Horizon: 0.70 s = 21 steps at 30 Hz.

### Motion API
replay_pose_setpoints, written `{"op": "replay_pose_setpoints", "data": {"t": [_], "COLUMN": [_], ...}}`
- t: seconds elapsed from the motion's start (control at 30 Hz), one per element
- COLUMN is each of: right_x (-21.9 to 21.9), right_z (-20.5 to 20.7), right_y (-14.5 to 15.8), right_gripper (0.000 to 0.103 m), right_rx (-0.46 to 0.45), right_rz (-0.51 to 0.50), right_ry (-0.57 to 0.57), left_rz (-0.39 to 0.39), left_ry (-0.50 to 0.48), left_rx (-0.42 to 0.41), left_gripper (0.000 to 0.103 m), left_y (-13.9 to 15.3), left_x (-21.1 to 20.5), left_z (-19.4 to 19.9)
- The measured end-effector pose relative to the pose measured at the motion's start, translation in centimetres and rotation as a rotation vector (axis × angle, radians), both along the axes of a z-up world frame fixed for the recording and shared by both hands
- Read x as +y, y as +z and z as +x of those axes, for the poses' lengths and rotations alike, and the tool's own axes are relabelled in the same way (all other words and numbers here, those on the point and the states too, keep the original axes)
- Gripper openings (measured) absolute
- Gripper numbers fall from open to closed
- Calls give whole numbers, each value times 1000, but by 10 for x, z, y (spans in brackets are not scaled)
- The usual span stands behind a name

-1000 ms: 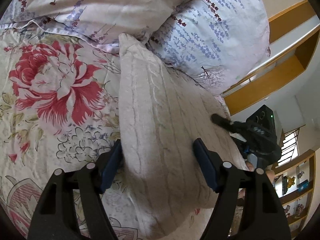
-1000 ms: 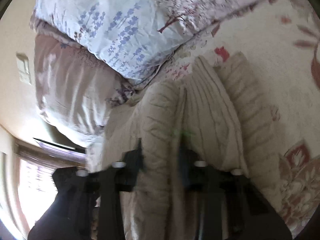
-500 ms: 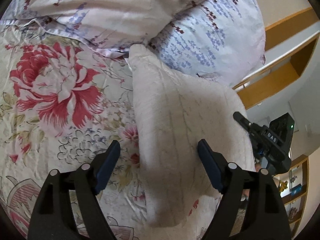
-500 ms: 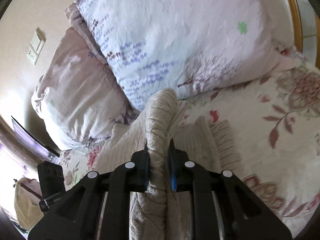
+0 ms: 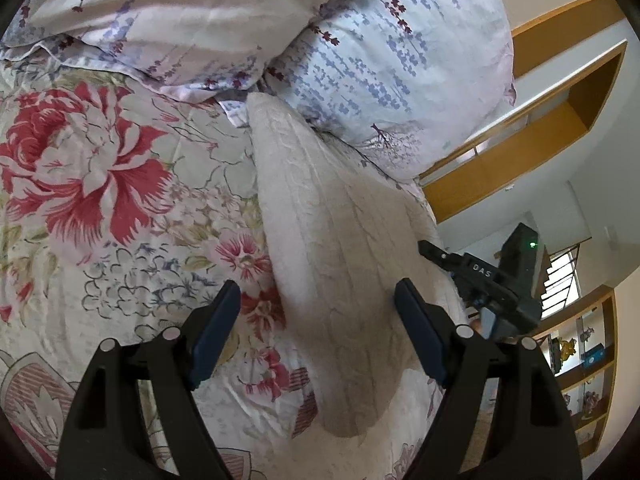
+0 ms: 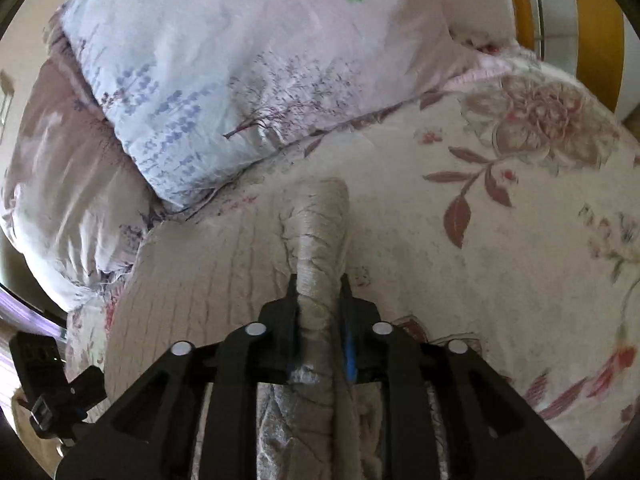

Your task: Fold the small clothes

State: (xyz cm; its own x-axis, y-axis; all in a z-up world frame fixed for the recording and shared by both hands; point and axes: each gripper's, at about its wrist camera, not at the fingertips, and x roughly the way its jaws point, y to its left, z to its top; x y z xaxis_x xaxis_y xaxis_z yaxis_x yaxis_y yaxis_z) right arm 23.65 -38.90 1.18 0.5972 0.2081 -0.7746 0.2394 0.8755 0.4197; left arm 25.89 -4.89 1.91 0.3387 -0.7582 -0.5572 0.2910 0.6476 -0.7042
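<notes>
The cream cable-knit sweater (image 5: pixel 332 264) lies on my floral bedspread (image 5: pixel 120 208), below the pillows (image 5: pixel 384 64). My right gripper (image 6: pixel 319 292) pinches its bunched edge; I'd carry it across evenly. My left gripper (image 5: pixel 316 320) hovers spread wide, empty.

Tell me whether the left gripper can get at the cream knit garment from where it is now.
Probably yes. The left gripper is open, and the cream knit garment lies on the floral bedspread right between its fingers, nothing in between. The right gripper pinches a fold off to the side, seemingly clear of that path.
</notes>
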Motion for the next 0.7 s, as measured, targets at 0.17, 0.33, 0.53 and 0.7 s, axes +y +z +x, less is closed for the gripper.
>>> {"op": "replay_pose_setpoints", "data": {"t": [0.17,0.33,0.53,0.7], "right_x": [-15,-26,-19,-8], "right_z": [-18,-57,-87,-94], "right_y": [17,26,28,21], "right_gripper": [46,47,47,47], "right_rx": [-31,-75,-85,-67], "right_rz": [34,148,182,169], "right_ry": [-33,-8,59,99], "left_rz": [-15,12,66,77], "left_ry": [-18,-11,-6,-17], "left_rx": [7,-8,-17,26], "left_gripper": [79,78,78,77], "left_y": [-4,1,9,2], "left_x": [-2,-5,-8,-8], "left_z": [1,-1,-15,-25]}}
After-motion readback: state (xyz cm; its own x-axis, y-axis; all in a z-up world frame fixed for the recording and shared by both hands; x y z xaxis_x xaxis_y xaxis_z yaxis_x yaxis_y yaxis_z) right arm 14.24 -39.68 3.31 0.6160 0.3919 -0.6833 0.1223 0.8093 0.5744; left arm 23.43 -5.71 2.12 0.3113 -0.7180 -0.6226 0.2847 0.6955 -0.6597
